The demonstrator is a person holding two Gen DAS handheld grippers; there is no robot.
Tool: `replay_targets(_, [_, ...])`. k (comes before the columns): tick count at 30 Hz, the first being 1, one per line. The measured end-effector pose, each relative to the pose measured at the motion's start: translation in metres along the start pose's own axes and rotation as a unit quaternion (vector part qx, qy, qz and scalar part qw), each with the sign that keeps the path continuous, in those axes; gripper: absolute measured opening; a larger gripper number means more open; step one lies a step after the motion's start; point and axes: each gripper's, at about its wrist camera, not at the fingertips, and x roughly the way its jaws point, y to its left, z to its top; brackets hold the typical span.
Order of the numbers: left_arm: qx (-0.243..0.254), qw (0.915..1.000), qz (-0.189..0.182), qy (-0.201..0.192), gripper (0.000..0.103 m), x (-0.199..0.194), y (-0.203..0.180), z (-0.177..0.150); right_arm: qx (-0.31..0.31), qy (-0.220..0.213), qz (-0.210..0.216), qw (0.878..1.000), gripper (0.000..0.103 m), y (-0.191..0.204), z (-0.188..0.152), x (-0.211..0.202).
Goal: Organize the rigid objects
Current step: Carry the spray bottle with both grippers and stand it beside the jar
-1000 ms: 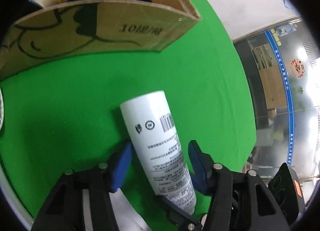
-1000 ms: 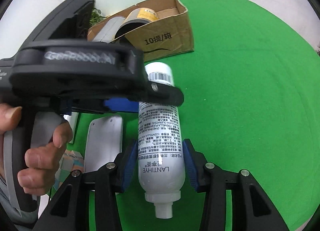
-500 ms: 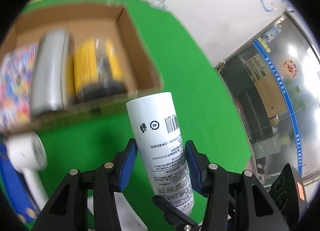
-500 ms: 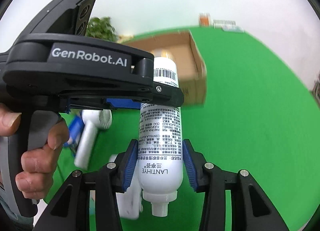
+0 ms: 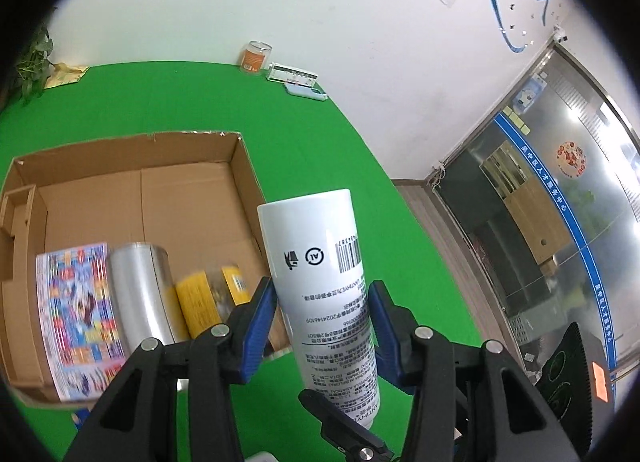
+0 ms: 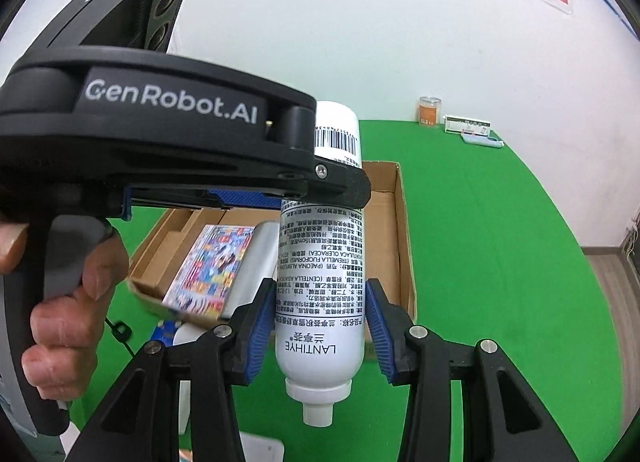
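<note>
Green cloth (image 5: pixel 180 98) covers the table. Your left gripper (image 5: pixel 322 312) and right gripper (image 6: pixel 320 320) both clamp the white spray bottle (image 6: pixel 320 302), held in the air above the cardboard box (image 5: pixel 244 166). Inside the box lie a silver cylinder (image 5: pixel 140 294) and a colourful booklet (image 5: pixel 76 322).

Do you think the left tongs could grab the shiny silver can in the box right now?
Probably not: the left tongs are already clamped on the white bottle, as are the right tongs. The silver can lies uncovered.
</note>
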Motion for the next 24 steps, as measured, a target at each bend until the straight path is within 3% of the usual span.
replay_targets(9, [-0.044, 0.9983, -0.003, 0.039, 0.046, 0.046, 0.037, 0.039, 0.006, 0.061, 0.013, 0.998, 0.042, -0.023, 0.042, 0.065])
replay_targets(18, [-0.078, 0.9912, -0.017, 0.106, 0.046, 0.115, 0.075, 0.04, 0.022, 0.119, 0.004, 0.993, 0.042, -0.057, 0.026, 0.125])
replay_targets(24, [-0.117, 0.981, -0.032, 0.151, 0.047, 0.154, 0.093, 0.03, 0.034, 0.138, -0.005, 0.99, 0.043, -0.068, 0.012, 0.155])
